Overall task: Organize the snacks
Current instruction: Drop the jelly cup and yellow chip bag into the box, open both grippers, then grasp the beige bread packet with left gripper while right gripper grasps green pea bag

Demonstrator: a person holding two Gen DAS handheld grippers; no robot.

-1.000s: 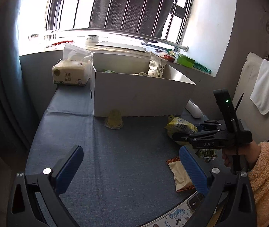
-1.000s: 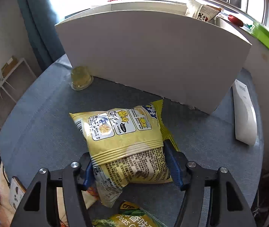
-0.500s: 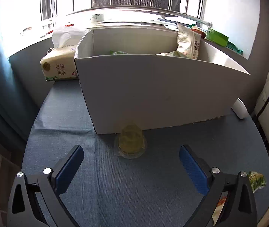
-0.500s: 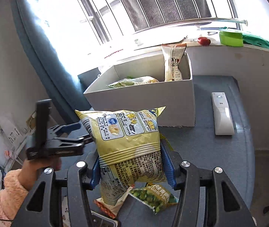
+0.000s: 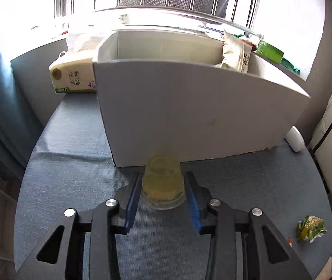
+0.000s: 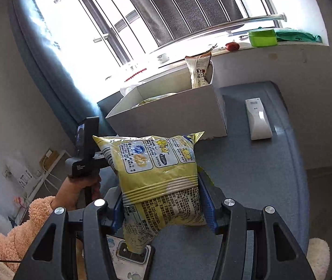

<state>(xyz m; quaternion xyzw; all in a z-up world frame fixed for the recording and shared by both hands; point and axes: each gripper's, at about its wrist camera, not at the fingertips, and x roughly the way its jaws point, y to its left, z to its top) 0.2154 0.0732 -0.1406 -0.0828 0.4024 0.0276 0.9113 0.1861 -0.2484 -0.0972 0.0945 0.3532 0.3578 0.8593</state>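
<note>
**Left wrist view: jelly cup pinched at the box wall**

Left wrist view: left gripper [image 5: 163,187] closed around a yellow jelly cup [image 5: 162,179] on the blue table [image 5: 72,175], right against the front wall of the white box [image 5: 196,114]. Tissue pack [image 5: 72,75] behind the box at left; upright snack bag [image 5: 234,54] inside at right; white remote [image 5: 294,139] beside the far corner; small green wrapper [image 5: 311,228] lying apart at right.

Right wrist view: right gripper [image 6: 162,206] clamped on a yellow chip bag [image 6: 156,163], held above the table, partly blocking the box. Phone [image 6: 132,256] beneath.
</note>
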